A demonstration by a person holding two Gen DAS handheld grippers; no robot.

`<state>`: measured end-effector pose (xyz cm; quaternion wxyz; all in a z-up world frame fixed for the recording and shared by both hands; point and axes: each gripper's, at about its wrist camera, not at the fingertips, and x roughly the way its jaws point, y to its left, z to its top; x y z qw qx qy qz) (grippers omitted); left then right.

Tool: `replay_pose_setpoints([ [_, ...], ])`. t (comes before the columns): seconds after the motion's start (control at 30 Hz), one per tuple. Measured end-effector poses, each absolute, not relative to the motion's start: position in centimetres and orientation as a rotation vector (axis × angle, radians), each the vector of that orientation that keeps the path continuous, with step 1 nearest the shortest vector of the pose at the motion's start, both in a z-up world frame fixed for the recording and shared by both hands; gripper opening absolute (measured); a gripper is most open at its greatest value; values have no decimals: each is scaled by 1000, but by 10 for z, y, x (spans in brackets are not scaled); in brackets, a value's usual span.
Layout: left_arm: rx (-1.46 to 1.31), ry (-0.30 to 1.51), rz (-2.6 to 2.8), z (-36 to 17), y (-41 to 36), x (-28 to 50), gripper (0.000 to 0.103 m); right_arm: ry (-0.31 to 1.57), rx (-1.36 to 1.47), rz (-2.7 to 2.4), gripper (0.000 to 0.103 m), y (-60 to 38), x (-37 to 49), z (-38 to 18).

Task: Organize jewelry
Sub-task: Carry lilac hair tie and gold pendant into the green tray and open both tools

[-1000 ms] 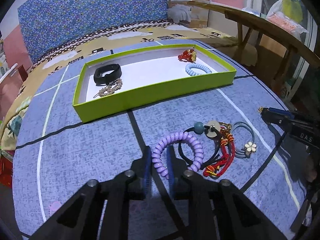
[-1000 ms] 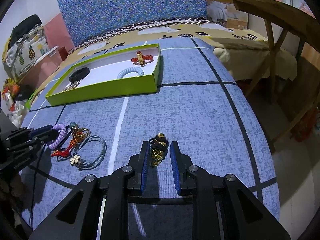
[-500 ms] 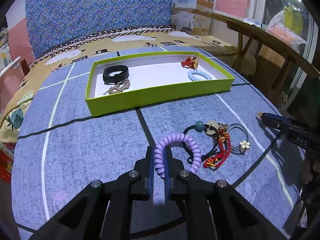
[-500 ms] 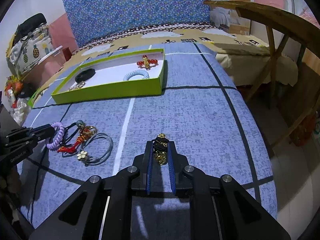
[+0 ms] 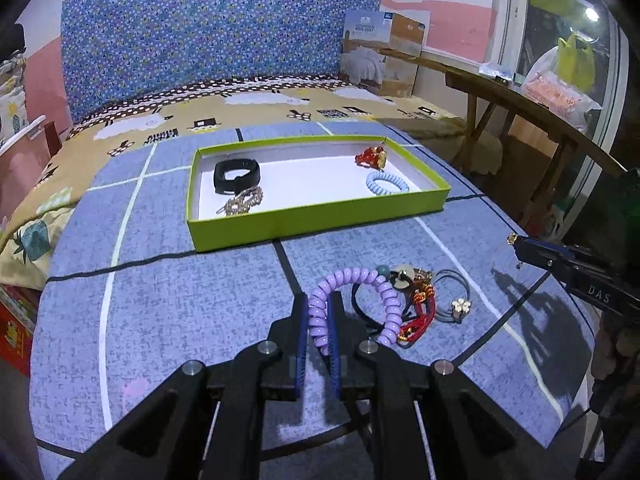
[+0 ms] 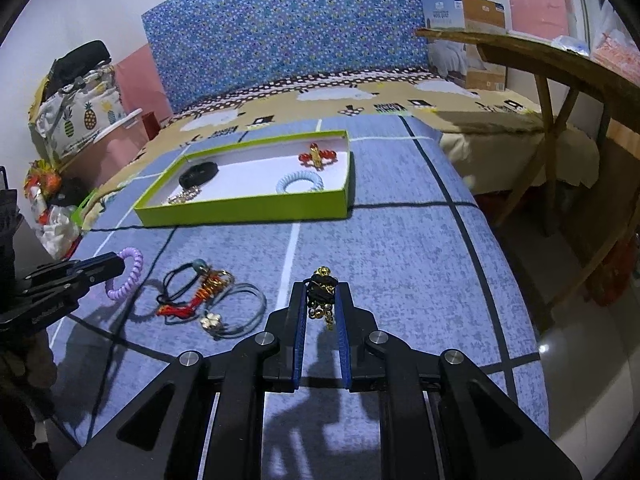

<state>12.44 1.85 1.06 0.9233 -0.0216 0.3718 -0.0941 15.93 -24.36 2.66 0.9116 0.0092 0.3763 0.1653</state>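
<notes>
Lifted off the blue cover since a second ago: purple coil (image 5: pixel 352 300), pinched in left gripper (image 5: pixel 319 312), jaws clenched on its near side, loop hanging free above the pile. Likewise raised: black-and-gold charm (image 6: pixel 322 294), clamped between the jaws of right gripper (image 6: pixel 321 300), gold bits dangling below the fingertips. Both grippers higher and tipped more toward the tray than before.

Left on the cover, just right of the coil: tangle of black cord with teal bead (image 5: pixel 383 270), red knotted cord (image 5: pixel 420 316), grey hair ties with a white flower (image 5: pixel 460 306). Same heap seen from the right wrist, between the two grippers (image 6: pixel 208 296).

Farther back, well apart from the heap: green tray (image 5: pixel 316 226), white inside. In its left end, black band (image 5: pixel 237 175) with gold chain (image 5: pixel 242 204) just in front, touching or nearly so. In its right end, red bead piece (image 5: pixel 371 158) near the back wall and pale blue coil (image 5: pixel 386 184) nearer the front wall.

Beyond the tray: patterned bedsheet, blue floral headboard (image 5: pixel 216 36), cardboard box (image 5: pixel 384 52), wooden bench (image 5: pixel 520 96) at right.
</notes>
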Motion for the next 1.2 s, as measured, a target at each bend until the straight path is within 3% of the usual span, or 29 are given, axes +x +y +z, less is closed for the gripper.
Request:
replay_pose_setpoints([
  [0.53, -28, 710, -193, 31, 19, 167, 10, 731, -12, 426, 14, -213, 196, 47],
  [1.2, -1, 760, -155, 21, 29, 279, 10, 808, -23, 531, 14, -157, 316, 31],
])
